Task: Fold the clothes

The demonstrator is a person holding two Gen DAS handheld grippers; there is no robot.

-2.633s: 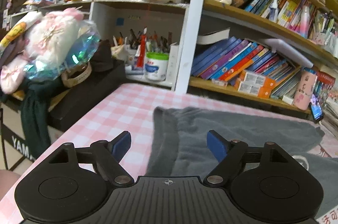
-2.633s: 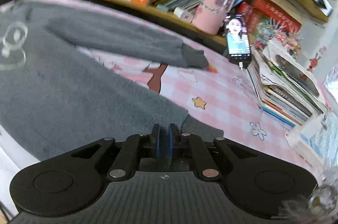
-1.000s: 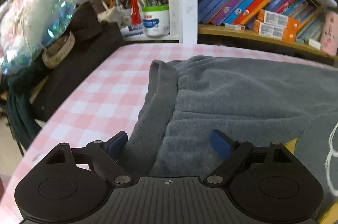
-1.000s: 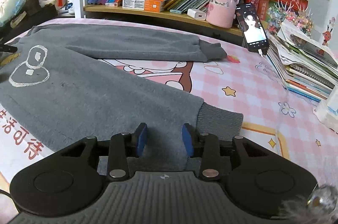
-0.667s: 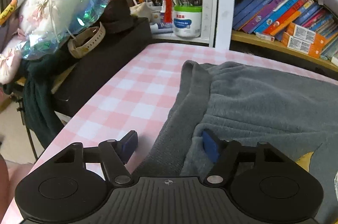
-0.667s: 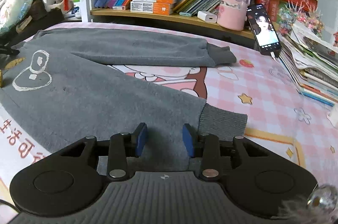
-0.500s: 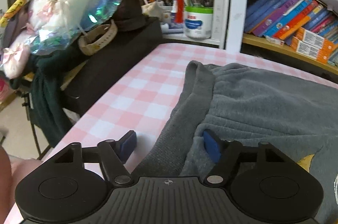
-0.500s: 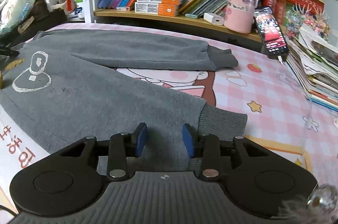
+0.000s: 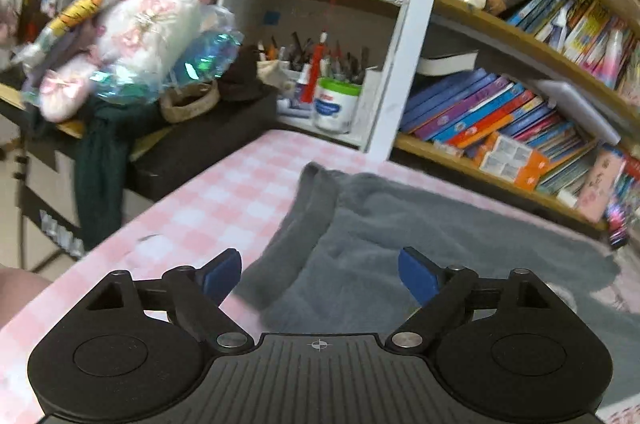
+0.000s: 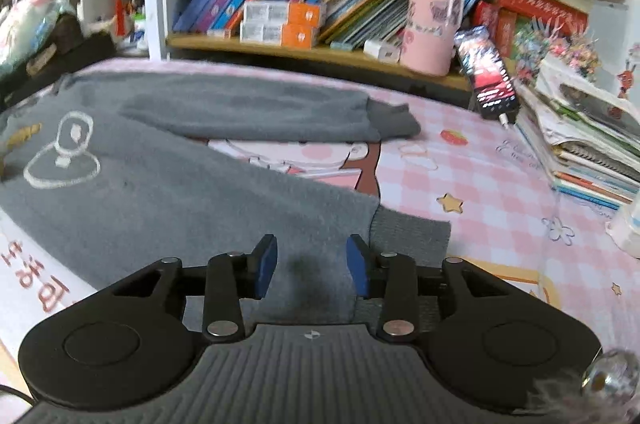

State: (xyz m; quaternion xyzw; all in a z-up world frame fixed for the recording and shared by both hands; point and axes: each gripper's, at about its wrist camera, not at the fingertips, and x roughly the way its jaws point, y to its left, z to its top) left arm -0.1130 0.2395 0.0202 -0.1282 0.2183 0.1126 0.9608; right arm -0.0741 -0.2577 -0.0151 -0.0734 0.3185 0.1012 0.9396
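Grey fleece trousers (image 10: 168, 199) lie flat on the pink checked table (image 10: 500, 199), legs spread apart, a white outline print (image 10: 64, 155) on the near leg. My right gripper (image 10: 311, 266) is open above the near leg by its ribbed cuff (image 10: 412, 232). The far leg (image 10: 256, 111) lies toward the shelf. In the left wrist view my left gripper (image 9: 320, 274) is wide open above the waistband end (image 9: 316, 207) of the trousers (image 9: 400, 244), holding nothing.
Bookshelves (image 10: 304, 3) line the table's far side. A pink cup (image 10: 434, 23) and a phone (image 10: 488, 75) stand at the shelf. A stack of books (image 10: 592, 139) sits at the right. A black stand with plush toys (image 9: 132, 51) is left of the table.
My left gripper opened wider and lifted off the waistband, tilting up. My right gripper opened wider and stayed over the near leg by the cuff.
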